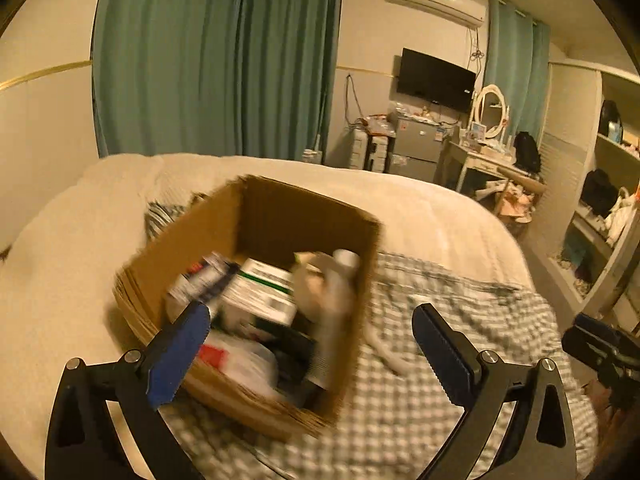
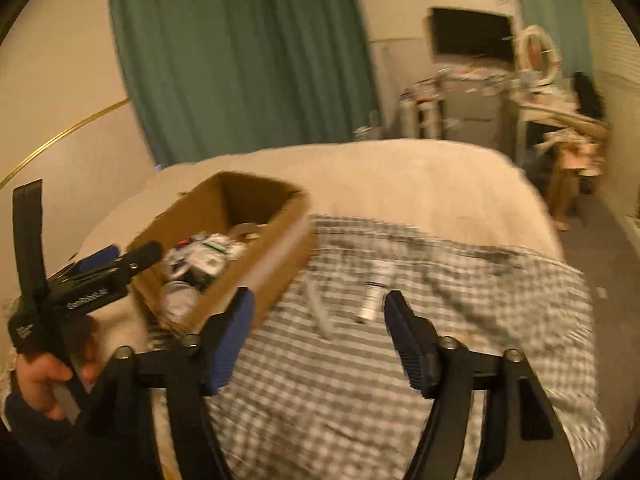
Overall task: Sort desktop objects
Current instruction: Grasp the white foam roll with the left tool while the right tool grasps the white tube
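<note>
One tube (image 2: 374,290) lies flat on the checked cloth (image 2: 360,380), to the right of the box (image 2: 276,264), its long axis running from near to far and leaning slightly right. One cardboard box stands on the bed (image 2: 400,176), open-topped and holding several blurred packets I cannot count. Two grippers are up: the right gripper (image 2: 318,336) hangs over the cloth near the tube, fingers spread and empty; the left gripper (image 1: 310,344) is over the box, also spread and empty.

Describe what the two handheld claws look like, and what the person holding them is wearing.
Both claws, left and right, have black angular frames with silver screws and ribbed blue pads. The left one carries white lettering on its side. The hand holding it emerges from a dark sleeve.
</note>
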Available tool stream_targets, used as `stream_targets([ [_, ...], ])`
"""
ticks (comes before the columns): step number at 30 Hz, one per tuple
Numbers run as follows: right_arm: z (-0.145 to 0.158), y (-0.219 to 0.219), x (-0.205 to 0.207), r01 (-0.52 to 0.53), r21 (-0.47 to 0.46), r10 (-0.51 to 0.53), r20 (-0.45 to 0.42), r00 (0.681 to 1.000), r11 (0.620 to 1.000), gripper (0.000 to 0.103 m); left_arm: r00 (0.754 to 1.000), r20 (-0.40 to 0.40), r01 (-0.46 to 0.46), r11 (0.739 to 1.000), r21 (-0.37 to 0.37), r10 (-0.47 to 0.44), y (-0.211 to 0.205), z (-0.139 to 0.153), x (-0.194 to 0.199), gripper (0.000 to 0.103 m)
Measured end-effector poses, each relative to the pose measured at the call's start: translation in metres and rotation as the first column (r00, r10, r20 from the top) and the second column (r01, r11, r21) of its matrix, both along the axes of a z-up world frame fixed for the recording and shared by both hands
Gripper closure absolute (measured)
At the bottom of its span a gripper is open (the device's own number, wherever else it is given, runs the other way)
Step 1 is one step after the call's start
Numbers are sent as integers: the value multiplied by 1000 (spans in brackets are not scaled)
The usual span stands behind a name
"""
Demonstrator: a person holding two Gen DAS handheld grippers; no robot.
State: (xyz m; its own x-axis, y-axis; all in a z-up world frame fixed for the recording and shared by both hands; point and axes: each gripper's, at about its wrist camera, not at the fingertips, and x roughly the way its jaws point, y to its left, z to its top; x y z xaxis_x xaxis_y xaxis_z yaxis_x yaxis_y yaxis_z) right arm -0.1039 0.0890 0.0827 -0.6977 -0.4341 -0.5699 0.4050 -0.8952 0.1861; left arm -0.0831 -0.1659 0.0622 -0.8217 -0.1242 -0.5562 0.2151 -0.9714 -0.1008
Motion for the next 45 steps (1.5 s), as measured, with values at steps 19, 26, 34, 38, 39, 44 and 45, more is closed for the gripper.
stream_targets([
  [19, -99, 69, -16, 197, -43, -198, -10, 980, 979, 26, 987, 159, 9, 995, -100, 7, 111, -95, -26, 0],
  [26, -143, 75, -53, 199, -98, -189, 101, 977, 975, 26, 959, 254, -101, 988, -114, 128, 111, -151, -79, 0],
  [34, -160, 75, -60, 185, -112, -169, 140, 976, 976, 26, 926, 280, -267, 964, 4, 255, 93, -200, -129, 0],
  [38, -169, 74, -64, 180, -100, -163, 158, 974, 979, 26, 937, 297, -200, 980, 18, 186, 92, -210, -149, 32],
  [39, -172, 73, -65, 179, -95, -162, 167, 973, 979, 26, 943, 289, -175, 985, 2, 167, 93, -208, -149, 68],
  [44, -173, 68, -70, 161, -107, -141, 168, 976, 981, 26, 965, 245, -93, 996, -18, 94, 98, -195, -124, 89],
  [45, -172, 65, -73, 153, -116, -133, 164, 977, 981, 26, 968, 230, -99, 995, -13, 100, 95, -192, -115, 89],
])
